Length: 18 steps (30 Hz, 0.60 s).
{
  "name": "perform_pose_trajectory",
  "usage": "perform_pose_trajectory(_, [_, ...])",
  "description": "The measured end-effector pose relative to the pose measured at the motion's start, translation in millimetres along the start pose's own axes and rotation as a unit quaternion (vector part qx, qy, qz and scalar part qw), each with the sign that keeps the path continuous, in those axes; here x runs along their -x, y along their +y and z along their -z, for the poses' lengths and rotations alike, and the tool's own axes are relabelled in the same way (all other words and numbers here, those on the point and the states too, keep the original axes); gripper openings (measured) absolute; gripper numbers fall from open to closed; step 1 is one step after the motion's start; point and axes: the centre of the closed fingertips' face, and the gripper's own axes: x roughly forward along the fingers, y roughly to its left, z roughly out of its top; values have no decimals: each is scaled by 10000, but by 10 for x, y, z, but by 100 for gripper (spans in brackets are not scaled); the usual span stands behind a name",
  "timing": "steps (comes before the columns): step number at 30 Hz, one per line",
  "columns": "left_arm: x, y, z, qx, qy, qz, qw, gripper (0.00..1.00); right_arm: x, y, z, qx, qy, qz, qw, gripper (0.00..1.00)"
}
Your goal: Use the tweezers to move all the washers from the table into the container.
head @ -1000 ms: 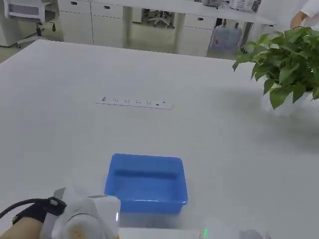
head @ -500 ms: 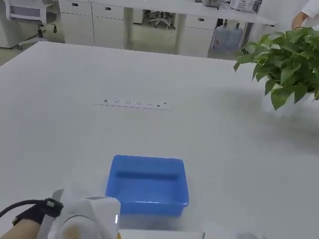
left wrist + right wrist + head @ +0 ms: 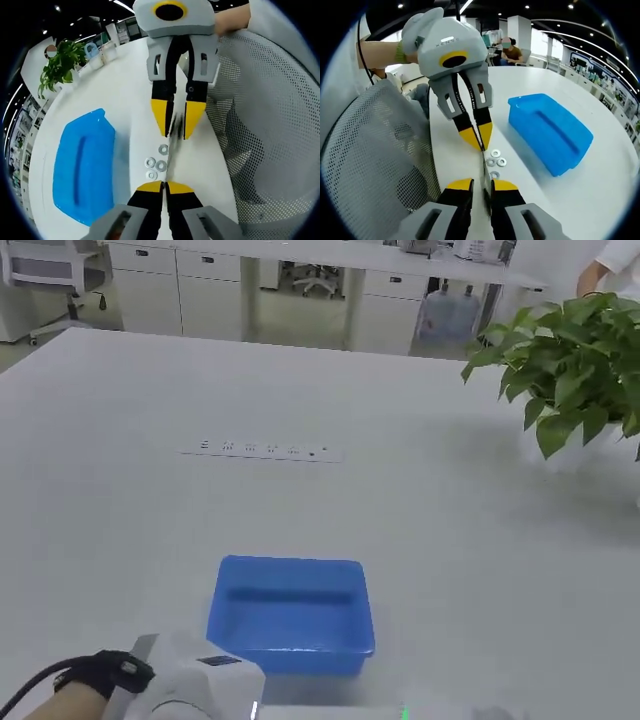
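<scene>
- Left gripper view, first entry: left gripper, yellow-tipped jaws pressed together on the near end of the tweezers, a thin bright metal strip running forward.
- Right gripper: faces it from the far end. Its jaws sit close about the same tweezers with a narrow gap between the tips. That spot is blurred, so the grip is probable, not certain.
- Washers: four flat silver rings in a loose cluster on the white table, near the container's long side and clear of it, alongside the tweezers.
- Container: blue plastic tub, rectangular with rounded corners, smooth walls and an open top.
- Handling, as judged: the washers look light, rigid and slick, and they lie flat on a smooth top, so they may skate or flip. Pinch across the ring wall, with one tip through the hole.
- Beyond the container: power strip, set flush in the table, and a leafy potted plant.
</scene>
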Motion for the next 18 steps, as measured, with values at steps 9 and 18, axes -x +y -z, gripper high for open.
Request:
perform_pose_trajectory(9, [230,-34,-143,56,-248,-306,9992,0,-15,8,19,61,65,-19,10000,10])
perform_pose_trajectory(18, [596,-31,-335,437,-498,-777,9948,0,90,-49,-144,205,-267,177,9993,10])
